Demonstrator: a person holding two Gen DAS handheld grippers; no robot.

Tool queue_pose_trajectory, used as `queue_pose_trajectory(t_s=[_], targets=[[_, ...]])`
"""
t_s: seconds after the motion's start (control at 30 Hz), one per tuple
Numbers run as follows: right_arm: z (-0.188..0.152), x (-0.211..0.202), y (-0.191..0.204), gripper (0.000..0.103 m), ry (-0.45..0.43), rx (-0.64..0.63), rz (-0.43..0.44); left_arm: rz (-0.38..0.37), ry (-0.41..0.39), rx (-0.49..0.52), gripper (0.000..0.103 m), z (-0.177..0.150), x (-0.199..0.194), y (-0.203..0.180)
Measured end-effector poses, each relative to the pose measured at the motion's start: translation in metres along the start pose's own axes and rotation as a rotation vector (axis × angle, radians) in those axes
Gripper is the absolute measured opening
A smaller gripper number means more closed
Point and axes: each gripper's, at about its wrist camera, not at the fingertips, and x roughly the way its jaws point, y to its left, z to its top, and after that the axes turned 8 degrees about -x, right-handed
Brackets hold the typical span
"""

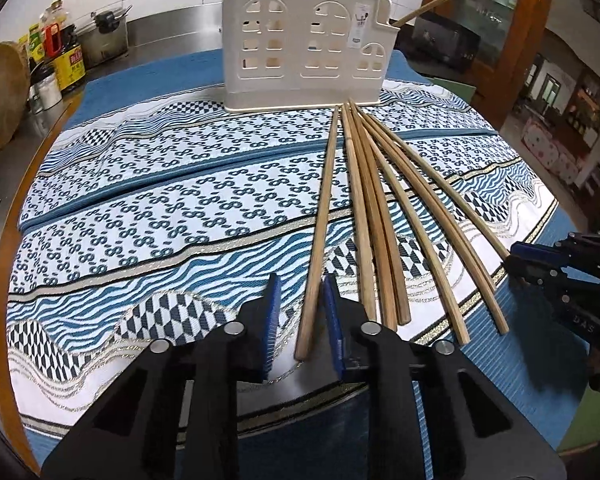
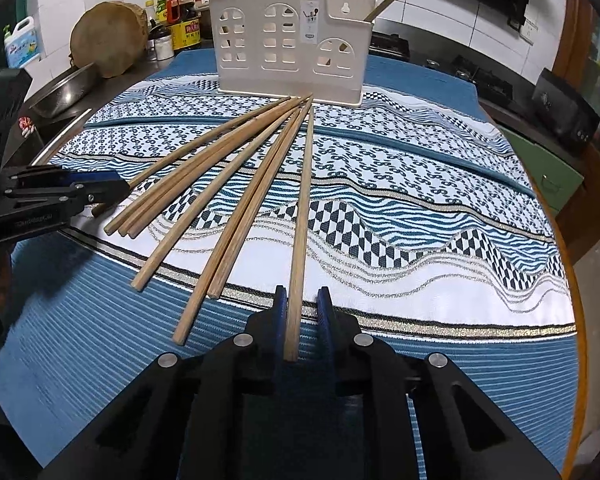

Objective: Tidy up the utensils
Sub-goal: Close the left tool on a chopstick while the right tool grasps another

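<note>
Fanning out from the foot of the cream rack across a patterned blue cloth, wooden chopsticks lie flat, the left gripper narrowed around the leftmost chopstick, the right gripper narrowed around the rightmost chopstick.

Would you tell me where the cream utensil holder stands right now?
In both wrist views the cream utensil holder stands upright at the far end of the patterned cloth, just beyond the fanned chopsticks' far tips.
</note>
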Motion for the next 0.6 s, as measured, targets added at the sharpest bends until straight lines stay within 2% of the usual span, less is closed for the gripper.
queue_pose_trajectory(t_s=[0.3, 0.47, 0.6], targets=[[0.003, 0.004, 0.002, 0.014, -0.009, -0.002, -0.018, 0.074, -0.014, 0.094, 0.017, -0.002, 0.005, -0.018], [0.002, 0.004, 0.002, 0.008, -0.014, -0.004, -0.036, 0.106, -0.019, 0.105, 0.011, 0.0, 0.008, -0.024], [0.001, 0.002, 0.001, 0.007, -0.018, 0.005, -0.032, 0.118, -0.02, 0.086, 0.007, 0.002, 0.008, -0.025]])
